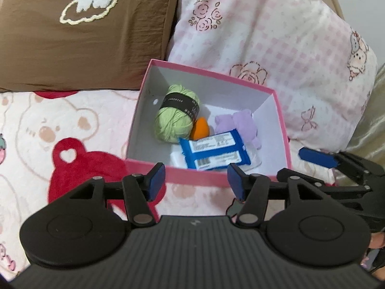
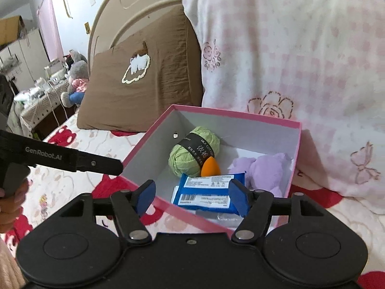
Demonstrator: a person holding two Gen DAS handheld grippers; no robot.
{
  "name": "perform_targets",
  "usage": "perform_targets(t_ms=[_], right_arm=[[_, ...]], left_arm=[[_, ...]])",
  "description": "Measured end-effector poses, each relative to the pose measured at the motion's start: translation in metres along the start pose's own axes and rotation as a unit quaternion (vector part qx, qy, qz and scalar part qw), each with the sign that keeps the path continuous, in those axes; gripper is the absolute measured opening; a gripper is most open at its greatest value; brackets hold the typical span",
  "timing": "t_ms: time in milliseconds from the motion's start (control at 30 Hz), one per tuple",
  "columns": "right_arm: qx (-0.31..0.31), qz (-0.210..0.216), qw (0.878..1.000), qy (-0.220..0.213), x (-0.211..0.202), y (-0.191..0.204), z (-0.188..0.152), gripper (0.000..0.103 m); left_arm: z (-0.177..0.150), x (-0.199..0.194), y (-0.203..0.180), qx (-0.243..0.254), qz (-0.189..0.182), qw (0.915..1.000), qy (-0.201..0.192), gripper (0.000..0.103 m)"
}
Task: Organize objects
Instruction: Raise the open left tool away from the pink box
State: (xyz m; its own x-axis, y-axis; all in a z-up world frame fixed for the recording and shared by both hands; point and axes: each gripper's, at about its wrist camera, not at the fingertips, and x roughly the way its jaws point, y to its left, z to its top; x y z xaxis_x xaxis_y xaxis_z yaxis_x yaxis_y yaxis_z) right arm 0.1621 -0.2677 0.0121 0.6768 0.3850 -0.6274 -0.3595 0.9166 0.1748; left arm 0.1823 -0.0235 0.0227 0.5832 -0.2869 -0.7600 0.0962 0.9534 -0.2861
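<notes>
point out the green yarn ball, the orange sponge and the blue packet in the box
green yarn ball (image 1: 176,114), left wrist view, on its black paper band
orange sponge (image 2: 210,167), right wrist view, middle of its body
blue packet (image 2: 207,193), right wrist view, between its white labels

2 wrist views look down, close; both share pink box (image 1: 197,177) (image 2: 192,213).

A bed covered by a bear-print blanket (image 1: 48,125) carries an open pink box (image 1: 199,174), with a brown pillow (image 1: 84,43) and a pink-checked pillow (image 1: 276,48) propped just behind it.
</notes>
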Motion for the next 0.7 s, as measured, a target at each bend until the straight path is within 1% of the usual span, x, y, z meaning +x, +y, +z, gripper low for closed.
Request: perform_targets(t_ms=[100, 133, 167, 233, 300, 367, 533, 600, 633, 700], right_arm=[[-0.019, -0.01, 1.0, -0.009, -0.014, 0.016, -0.004, 0.074], [-0.019, -0.012, 1.0, -0.013, -0.018, 0.02, -0.004, 0.076], [-0.017, -0.014, 1.0, -0.015, -0.022, 0.023, -0.005, 0.078], [-0.006, -0.024, 1.0, -0.014, -0.031, 0.03, -0.006, 0.078], [-0.004, -0.026, 1.0, -0.015, -0.04, 0.035, -0.008, 0.079], [-0.007, -0.041, 0.999, -0.015, -0.045, 0.041, -0.01, 0.081], [0.018, -0.056, 0.998, -0.01, -0.054, 0.047, -0.018, 0.084], [0.007, -0.082, 0.997, -0.01, -0.054, 0.052, -0.023, 0.084], [-0.003, -0.102, 0.995, -0.015, -0.054, 0.056, -0.027, 0.084], [-0.003, -0.119, 0.993, -0.021, -0.056, 0.059, -0.03, 0.084]], left_arm=[[-0.006, -0.013, -0.001, 0.011, 0.001, 0.9999, -0.004, 0.058], [-0.009, -0.018, -0.001, 0.013, -0.001, 0.9999, -0.006, 0.06], [-0.012, -0.022, 0.0, 0.014, -0.003, 0.9999, -0.006, 0.062], [-0.019, -0.03, 0.003, 0.013, -0.006, 0.9999, -0.006, 0.062], [-0.024, -0.035, 0.003, 0.021, 0.001, 0.9998, -0.005, 0.062], [-0.027, -0.041, 0.003, 0.026, 0.007, 0.9996, -0.007, 0.063], [-0.039, -0.054, 0.009, 0.029, 0.005, 0.9993, -0.024, 0.067], [-0.043, -0.055, 0.013, 0.02, 0.016, 0.9991, -0.032, 0.068], [-0.044, -0.055, 0.015, 0.021, 0.022, 0.999, -0.033, 0.068], [-0.046, -0.055, 0.019, 0.024, 0.028, 0.9989, -0.03, 0.068]])
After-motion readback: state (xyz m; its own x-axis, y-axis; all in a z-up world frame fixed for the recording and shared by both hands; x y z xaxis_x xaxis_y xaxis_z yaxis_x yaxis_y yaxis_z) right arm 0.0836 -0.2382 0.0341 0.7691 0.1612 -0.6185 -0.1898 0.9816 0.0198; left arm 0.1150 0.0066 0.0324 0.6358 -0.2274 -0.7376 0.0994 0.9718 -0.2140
